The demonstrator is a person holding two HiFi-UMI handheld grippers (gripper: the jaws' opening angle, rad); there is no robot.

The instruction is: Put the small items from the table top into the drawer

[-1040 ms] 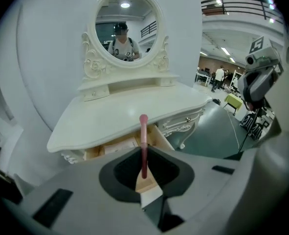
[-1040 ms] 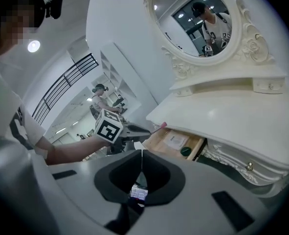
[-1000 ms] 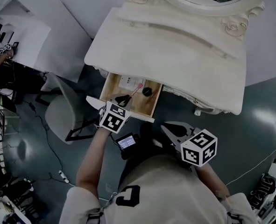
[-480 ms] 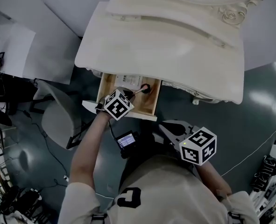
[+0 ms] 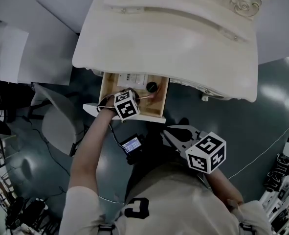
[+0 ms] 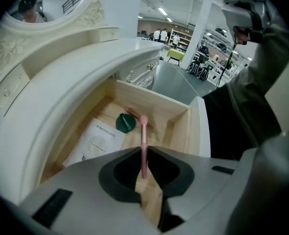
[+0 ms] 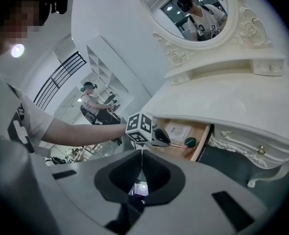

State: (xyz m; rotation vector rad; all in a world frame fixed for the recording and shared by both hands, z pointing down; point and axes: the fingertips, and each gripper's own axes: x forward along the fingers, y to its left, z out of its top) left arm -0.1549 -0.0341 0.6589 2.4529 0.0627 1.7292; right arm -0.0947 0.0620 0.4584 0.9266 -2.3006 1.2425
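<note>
My left gripper [image 6: 143, 152] is shut on a thin pink makeup brush [image 6: 144, 131], whose tip points forward over the open wooden drawer [image 6: 182, 126]. In the head view the left gripper [image 5: 138, 101] hangs over the drawer's front part [image 5: 108, 89], and the brush [image 5: 147, 97] sticks out to the right. A dark green round item [image 6: 125, 123] and a white printed leaflet [image 6: 96, 141] lie in the drawer. My right gripper [image 5: 175, 132] stays low by my body, shut with nothing in it; its jaws [image 7: 142, 155] meet in the right gripper view.
The white dressing table [image 5: 183, 48] with its carved mirror frame [image 7: 242, 23] overhangs the drawer's back. A grey chair [image 5: 58, 124] stands at the left. A small lit device [image 5: 132, 144] hangs at my waist. A curved table leg [image 7: 276, 173] is at the lower right.
My left gripper has moved forward with the brush, from the drawer's front edge to over its inside. The right gripper has stayed put.
</note>
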